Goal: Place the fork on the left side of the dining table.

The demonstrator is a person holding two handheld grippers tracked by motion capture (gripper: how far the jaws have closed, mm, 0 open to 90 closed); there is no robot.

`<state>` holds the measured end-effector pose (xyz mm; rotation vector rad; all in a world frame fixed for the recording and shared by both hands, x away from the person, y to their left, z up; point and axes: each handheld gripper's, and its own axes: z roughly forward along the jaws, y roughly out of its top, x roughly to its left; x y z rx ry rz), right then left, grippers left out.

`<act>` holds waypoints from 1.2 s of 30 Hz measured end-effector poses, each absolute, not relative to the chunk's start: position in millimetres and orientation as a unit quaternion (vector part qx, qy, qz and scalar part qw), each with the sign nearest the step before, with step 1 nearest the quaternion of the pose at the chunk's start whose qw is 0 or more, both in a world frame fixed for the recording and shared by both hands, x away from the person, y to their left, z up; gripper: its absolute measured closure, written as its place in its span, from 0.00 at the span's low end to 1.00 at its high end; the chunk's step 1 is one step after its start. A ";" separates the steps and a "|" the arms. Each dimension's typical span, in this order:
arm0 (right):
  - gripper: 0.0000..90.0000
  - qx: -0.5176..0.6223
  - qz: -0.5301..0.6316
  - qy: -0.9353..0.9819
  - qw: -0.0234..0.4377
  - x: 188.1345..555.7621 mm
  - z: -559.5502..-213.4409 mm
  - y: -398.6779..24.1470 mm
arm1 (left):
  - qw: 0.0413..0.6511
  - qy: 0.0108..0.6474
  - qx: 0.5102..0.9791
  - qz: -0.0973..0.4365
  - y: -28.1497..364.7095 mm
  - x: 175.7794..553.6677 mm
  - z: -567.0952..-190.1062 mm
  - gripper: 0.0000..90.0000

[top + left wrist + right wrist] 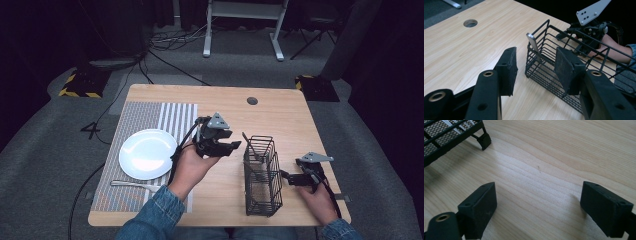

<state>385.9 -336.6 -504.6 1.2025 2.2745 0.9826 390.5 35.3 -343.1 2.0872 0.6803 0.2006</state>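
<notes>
High view: left gripper (224, 145) lifted just left of the wire basket (262, 176), right gripper (287, 176) beside its right wall, plate (147, 153) and fork (134, 185) on the striped mat (175, 116); left gripper view: jaws spread, empty, a utensil handle (532, 41) leaning in the basket corner; right gripper view: jaws spread over bare table (544, 170)

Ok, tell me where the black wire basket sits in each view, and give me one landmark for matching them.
High view: the wire basket stands right of centre on the table, between the two grippers.
Left gripper view: it fills the right half, beyond the jaws, with a metal handle sticking up at its near corner.
Right gripper view: one corner and a foot show at top left.
Shared landmark: the light wood table under it.
</notes>
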 end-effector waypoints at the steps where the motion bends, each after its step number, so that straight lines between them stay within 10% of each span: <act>1: 0.15 0.428 0.350 0.810 0.193 385.9 -504.6 -336.6 | 0.452 0.275 0.845 0.080 33.7 391.8 -343.5 0.59; 18: 0.15 0.429 0.350 0.810 0.192 385.9 -504.6 -336.5 | 0.465 0.287 0.835 0.065 5.3 414.2 -359.2 0.64; 36: 0.15 0.429 0.350 0.810 0.192 385.9 -504.6 -336.5 | 0.464 0.299 0.834 0.019 3.0 417.6 -361.8 0.94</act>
